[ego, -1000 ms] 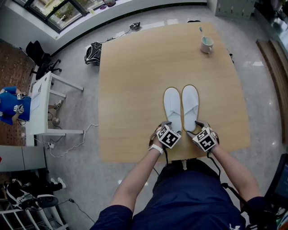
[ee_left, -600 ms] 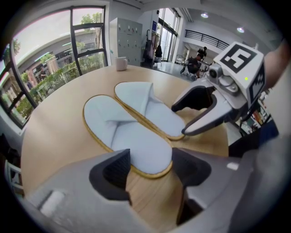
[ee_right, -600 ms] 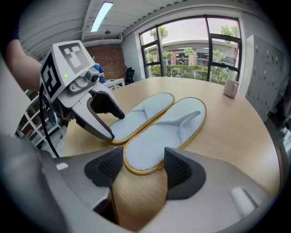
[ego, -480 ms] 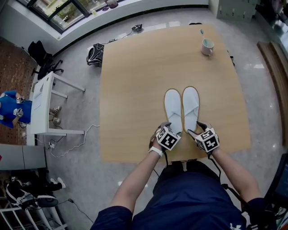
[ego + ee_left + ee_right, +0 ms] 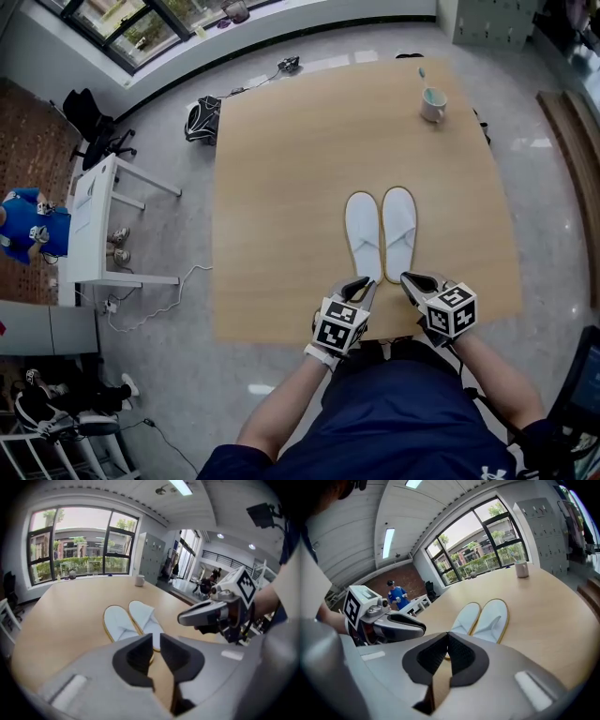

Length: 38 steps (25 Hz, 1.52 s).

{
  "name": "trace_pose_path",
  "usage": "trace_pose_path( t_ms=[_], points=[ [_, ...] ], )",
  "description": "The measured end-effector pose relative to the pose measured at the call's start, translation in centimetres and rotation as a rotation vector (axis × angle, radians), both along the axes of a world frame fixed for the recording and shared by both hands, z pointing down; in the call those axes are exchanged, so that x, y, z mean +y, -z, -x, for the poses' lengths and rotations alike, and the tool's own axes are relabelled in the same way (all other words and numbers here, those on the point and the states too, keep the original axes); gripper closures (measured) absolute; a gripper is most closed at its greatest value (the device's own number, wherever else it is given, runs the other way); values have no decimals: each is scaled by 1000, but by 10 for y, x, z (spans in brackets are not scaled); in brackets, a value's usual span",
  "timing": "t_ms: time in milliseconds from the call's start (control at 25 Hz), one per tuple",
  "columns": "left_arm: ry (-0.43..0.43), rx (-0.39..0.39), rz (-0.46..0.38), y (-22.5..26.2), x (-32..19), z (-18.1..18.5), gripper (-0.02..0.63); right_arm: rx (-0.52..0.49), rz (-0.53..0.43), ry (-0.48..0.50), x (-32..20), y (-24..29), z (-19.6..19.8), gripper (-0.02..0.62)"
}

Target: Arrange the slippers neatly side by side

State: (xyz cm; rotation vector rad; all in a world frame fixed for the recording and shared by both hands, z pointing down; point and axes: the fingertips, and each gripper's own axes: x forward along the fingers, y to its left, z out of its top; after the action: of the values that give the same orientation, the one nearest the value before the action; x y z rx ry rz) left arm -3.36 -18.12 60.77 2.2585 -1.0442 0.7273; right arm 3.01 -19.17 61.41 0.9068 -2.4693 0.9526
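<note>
White cloth slippers (image 5: 398,230) lie soles down on the pale wooden worktop (image 5: 281,187), a little right of its middle and closer to the near edge than to the far one. Their toes point to the far edge. The two sit parallel, with their inner sides touching or very nearly so and their heels close to level.

Both grippers hang above the near edge, just behind the heels and clear of the cloth. The left gripper (image 5: 359,286) has just been closing; its jaws stand almost together with a thin slit between them and nothing in it. The right gripper (image 5: 412,279) has just been closing too, and its pads now meet at the tips, clenched on nothing.

Judging by this, the arranging step looks finished and the pair has been let go. What remains seems to be a check of the line. The right slipper's toe reaches slightly further toward the far edge, though the wide lens may account for that. If a correction is wanted, it calls for one gripper to come down on that heel and draw it gently back toward the near edge without pushing its neighbour askew. Otherwise both grippers only need to stay off the pair. A mug (image 5: 432,103) near the far right corner stands well apart and is no obstacle
</note>
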Motion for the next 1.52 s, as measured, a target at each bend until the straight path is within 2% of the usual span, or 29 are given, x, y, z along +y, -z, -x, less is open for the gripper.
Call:
trace_pose_path(
  t_ms=[40,120,200,280,360,480,560,640,840,920,1160,1520],
  points=[
    [28,37,10,7,5,0,587,-23,-10,6,2,11,2,584],
    [68,99,8,20,14,5,601,-67,-38,9,3,35,7,584],
    [50,133,-47,39,20,8,601,-98,-74,-1,0,57,11,584],
    [1,136,-127,65,23,7,601,-120,-110,-20,-4,76,10,584],
    [-1,160,-189,94,20,5,601,-142,-133,-54,-9,92,4,584],
    [68,291,-233,132,13,6,601,-155,-160,-102,-13,110,-5,584],
    [107,377,-261,153,8,5,601,-125,-215,-102,-14,122,-6,584],
    [117,428,-277,165,5,0,601,-93,-283,-90,-13,136,-5,584],
    [107,442,-281,167,-3,-14,601,-94,-445,-42,-15,175,6,584],
    [105,450,-274,167,-6,-20,600,-89,-479,-24,-15,186,8,584],
    [89,461,-285,173,-4,-24,601,-61,-491,1,-2,193,7,584],
    [57,474,-309,187,-11,-38,601,-52,-517,-35,-7,202,-8,584]
  ],
)
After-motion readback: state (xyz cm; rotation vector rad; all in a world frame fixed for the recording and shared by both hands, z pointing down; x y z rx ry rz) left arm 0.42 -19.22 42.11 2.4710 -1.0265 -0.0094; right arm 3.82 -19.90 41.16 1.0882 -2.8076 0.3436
